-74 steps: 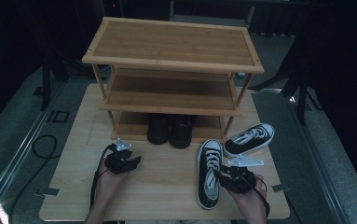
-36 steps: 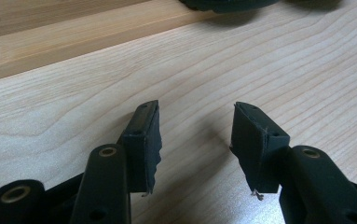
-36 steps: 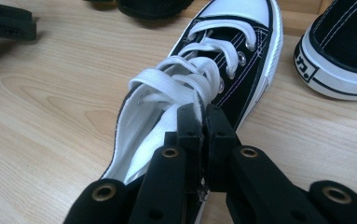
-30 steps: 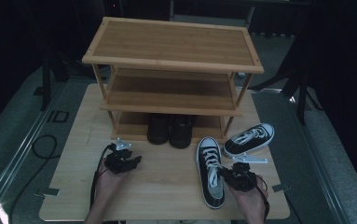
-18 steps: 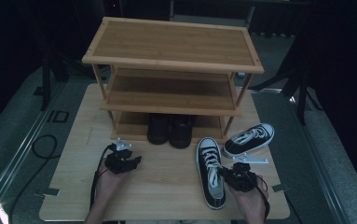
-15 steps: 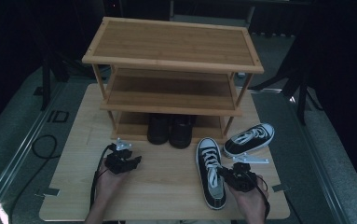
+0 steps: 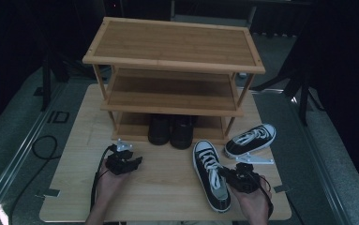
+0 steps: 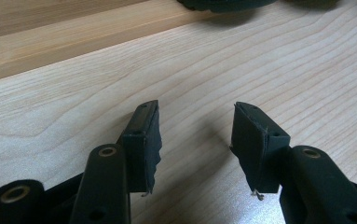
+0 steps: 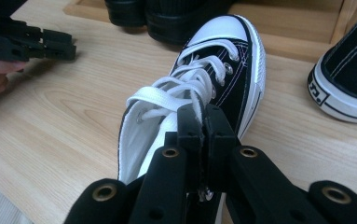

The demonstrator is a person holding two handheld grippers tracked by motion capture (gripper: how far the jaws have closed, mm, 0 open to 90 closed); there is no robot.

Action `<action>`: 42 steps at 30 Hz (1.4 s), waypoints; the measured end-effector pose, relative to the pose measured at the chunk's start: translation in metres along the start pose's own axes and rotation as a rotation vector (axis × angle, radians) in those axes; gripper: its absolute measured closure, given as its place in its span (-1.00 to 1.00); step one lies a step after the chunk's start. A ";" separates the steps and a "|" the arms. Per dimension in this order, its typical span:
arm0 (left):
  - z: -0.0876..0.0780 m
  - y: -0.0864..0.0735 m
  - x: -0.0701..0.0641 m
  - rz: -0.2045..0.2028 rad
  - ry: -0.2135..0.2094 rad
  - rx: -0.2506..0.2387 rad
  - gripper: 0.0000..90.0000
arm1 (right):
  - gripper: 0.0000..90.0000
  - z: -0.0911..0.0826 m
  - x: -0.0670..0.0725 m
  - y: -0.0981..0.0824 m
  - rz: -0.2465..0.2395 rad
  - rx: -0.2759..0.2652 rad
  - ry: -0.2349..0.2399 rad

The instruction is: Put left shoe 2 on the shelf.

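A black-and-white sneaker lies on the wooden table with its toe toward the rack. My right gripper is shut on the right side of its collar; in the right gripper view the jaws pinch the canvas edge beside the white laces of the sneaker. Its mate lies farther right, by the rack's leg. My left gripper rests low over bare table at the left, and its jaws stand open with nothing between them.
A three-shelf wooden rack stands at the back of the table. A pair of black shoes sits on its bottom shelf. The other sneaker is close on the right of the held one. Cables trail off the table's left side.
Since the earliest frame the held sneaker has swung so its heel lies farther right, and my right hand has drawn slightly nearer. Over the last second nothing visibly moved.
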State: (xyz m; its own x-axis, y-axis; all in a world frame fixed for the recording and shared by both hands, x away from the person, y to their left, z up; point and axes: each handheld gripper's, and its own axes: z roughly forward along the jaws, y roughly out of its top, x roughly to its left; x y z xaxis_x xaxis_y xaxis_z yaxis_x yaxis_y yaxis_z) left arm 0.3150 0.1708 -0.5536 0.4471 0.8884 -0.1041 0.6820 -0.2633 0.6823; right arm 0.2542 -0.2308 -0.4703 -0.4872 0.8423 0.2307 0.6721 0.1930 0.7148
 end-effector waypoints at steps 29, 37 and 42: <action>0.000 0.000 0.000 -0.003 -0.001 -0.002 0.16 | 0.95 -0.027 0.009 0.033 -0.035 -0.052 0.055; 0.000 0.000 0.000 -0.002 0.000 -0.002 0.16 | 0.95 -0.030 0.009 0.042 -0.040 -0.057 0.064; 0.000 0.000 0.000 -0.002 0.000 -0.002 0.16 | 0.95 -0.030 0.009 0.046 -0.052 -0.047 0.080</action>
State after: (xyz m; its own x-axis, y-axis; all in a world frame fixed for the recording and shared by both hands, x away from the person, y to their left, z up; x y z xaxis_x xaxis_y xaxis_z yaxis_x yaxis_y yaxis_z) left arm 0.3149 0.1708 -0.5537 0.4457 0.8890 -0.1053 0.6818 -0.2608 0.6835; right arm 0.2636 -0.2295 -0.4152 -0.5651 0.7885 0.2426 0.6185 0.2103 0.7572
